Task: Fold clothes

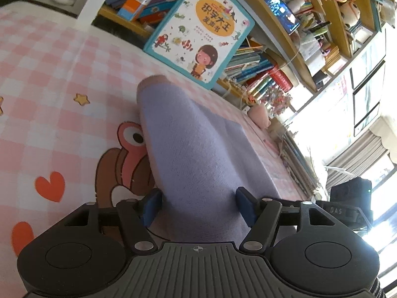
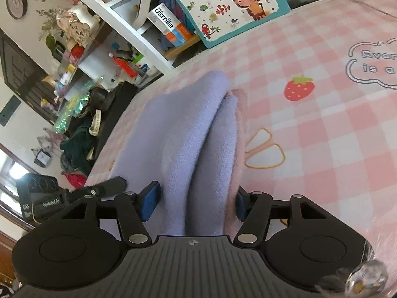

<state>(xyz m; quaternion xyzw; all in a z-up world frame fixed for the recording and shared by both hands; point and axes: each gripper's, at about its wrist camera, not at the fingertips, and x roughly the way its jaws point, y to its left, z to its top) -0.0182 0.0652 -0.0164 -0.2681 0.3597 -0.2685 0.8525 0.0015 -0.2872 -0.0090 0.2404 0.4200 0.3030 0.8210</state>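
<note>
A lavender knit garment point(image 1: 198, 154) with a pinkish cuff lies on the pink checked cloth point(image 1: 49, 74). In the left wrist view it runs between the blue pads of my left gripper point(image 1: 198, 207), which stands wide apart around it. In the right wrist view the same garment point(image 2: 183, 144) is bunched in thick folds with a pink edge, and passes between the pads of my right gripper point(image 2: 196, 203). Both grippers' jaws are spread wide and the fabric fills the gap. I cannot tell if the pads press it.
A children's picture book point(image 1: 198, 29) leans against crowded bookshelves point(image 1: 285, 49) at the far edge. It also shows in the right wrist view point(image 2: 230, 5). A black camera device point(image 1: 347, 206) sits at the right. Cluttered shelves and floor items point(image 2: 74, 87) lie left of the table edge.
</note>
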